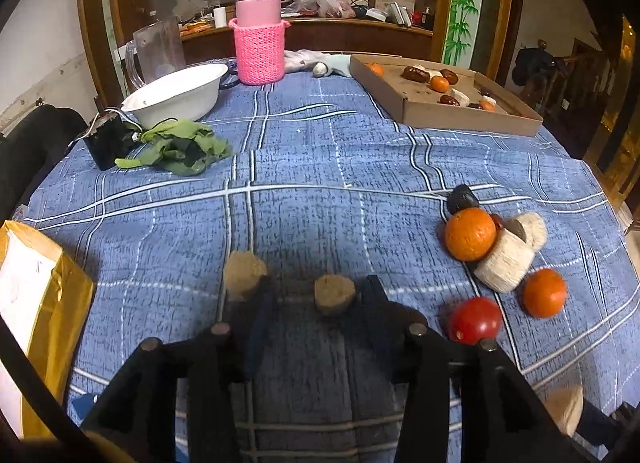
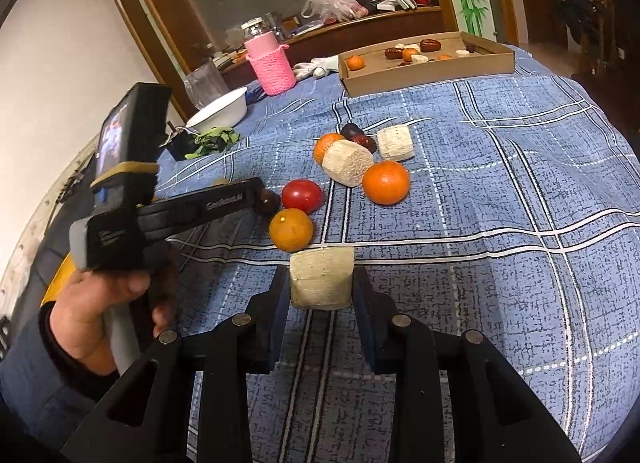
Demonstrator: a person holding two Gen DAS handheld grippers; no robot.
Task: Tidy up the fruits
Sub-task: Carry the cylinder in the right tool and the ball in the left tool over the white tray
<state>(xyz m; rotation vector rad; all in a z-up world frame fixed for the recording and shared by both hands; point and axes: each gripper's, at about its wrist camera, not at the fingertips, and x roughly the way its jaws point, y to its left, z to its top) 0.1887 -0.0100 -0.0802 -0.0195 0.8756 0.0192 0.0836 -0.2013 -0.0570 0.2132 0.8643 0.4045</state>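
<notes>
Clamped between the right gripper's jaws, a pale fibrous chunk hangs over the blue cloth and should travel level to the cardboard tray, while the left gripper, jaws apart, apparently empty, waits near a tomato

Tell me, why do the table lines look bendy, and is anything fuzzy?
Both wrist views use a fisheye lens, so the tablecloth stripes curve and corners go dark. Left wrist view: the tomato and gripper fingertips look smeared. Right wrist view: sharper, dim indoor light.
</notes>
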